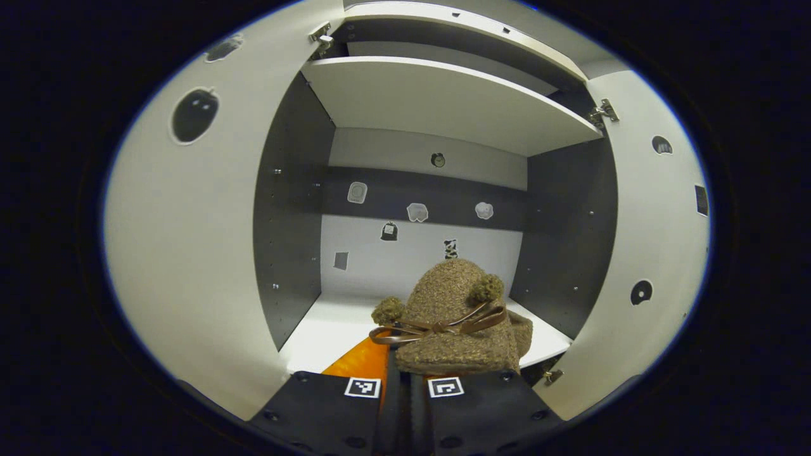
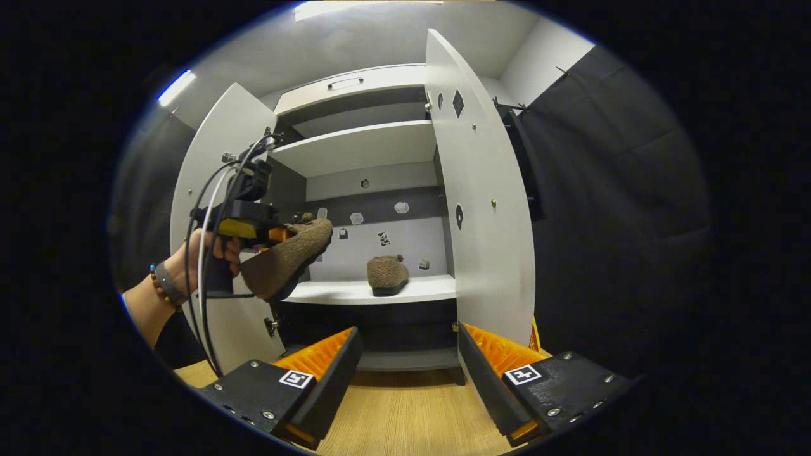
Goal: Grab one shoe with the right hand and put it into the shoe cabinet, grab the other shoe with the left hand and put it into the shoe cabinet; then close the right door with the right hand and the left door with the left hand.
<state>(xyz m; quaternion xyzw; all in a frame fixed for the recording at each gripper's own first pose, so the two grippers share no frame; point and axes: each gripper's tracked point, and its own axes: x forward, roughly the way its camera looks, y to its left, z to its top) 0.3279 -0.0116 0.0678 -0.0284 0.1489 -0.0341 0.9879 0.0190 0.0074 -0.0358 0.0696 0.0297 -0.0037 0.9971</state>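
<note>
held shoe (image 1: 459,323): fuzzy olive-brown boucle, two matching pompoms, glossy brown ribbon bow. second shoe (image 2: 387,275) on the shelf: same brown fuzz, dark sole. shoe cabinet (image 2: 355,136): white shelves and back, dark grey side walls, one dark grey band across the back panel. doors (image 1: 184,240) white, dotted with small black and pale stickers; more stickers on the back panel. floor (image 2: 405,418): light wood grain. booth wall cloth (image 2: 608,209): black. wrist (image 2: 166,284): grey band, beaded bracelet.
</note>
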